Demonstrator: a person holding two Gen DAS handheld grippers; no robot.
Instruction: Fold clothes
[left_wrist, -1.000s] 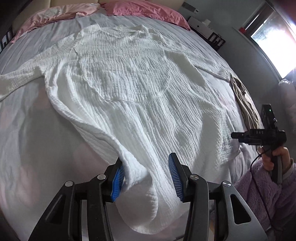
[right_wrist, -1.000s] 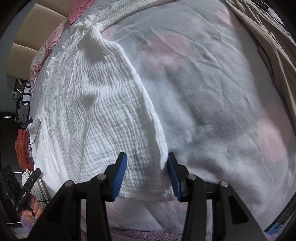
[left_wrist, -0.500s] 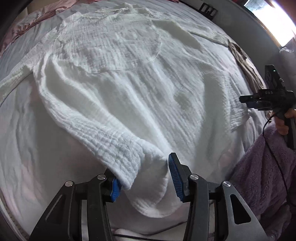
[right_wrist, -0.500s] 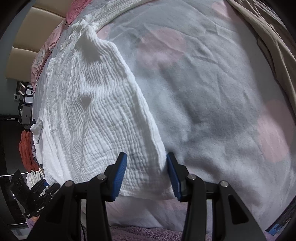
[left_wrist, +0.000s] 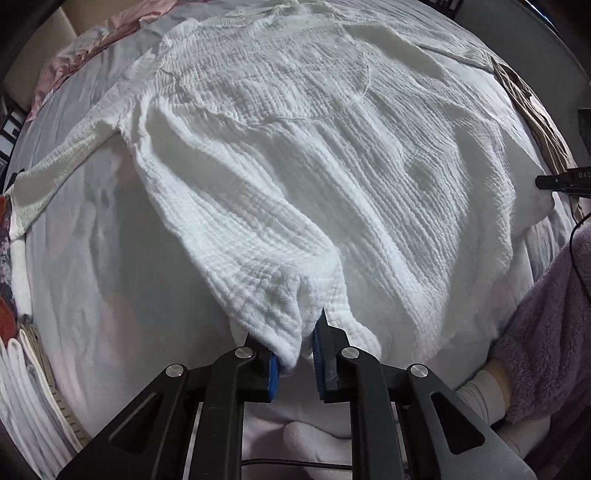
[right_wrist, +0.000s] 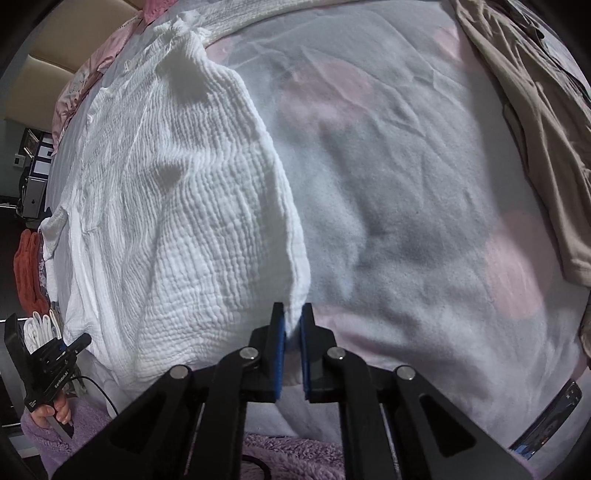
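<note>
A white crinkled shirt lies spread on the bed, sleeves out to both sides. My left gripper is shut on the shirt's bottom-left hem corner, which bunches up between the blue pads. In the right wrist view the same shirt fills the left half, and my right gripper is shut on its bottom-right hem corner, pads nearly together on the cloth. The other gripper shows at the lower left.
The bed has a pale grey and pink sheet. A beige garment lies at the right edge of the bed. Pink pillows sit at the head. Folded white cloths and something orange lie by the left side.
Both grippers have closed on the shirt's hem corners; a second ago both stood open around the cloth. The left gripper also moved forward and the hem bunched up.
</note>
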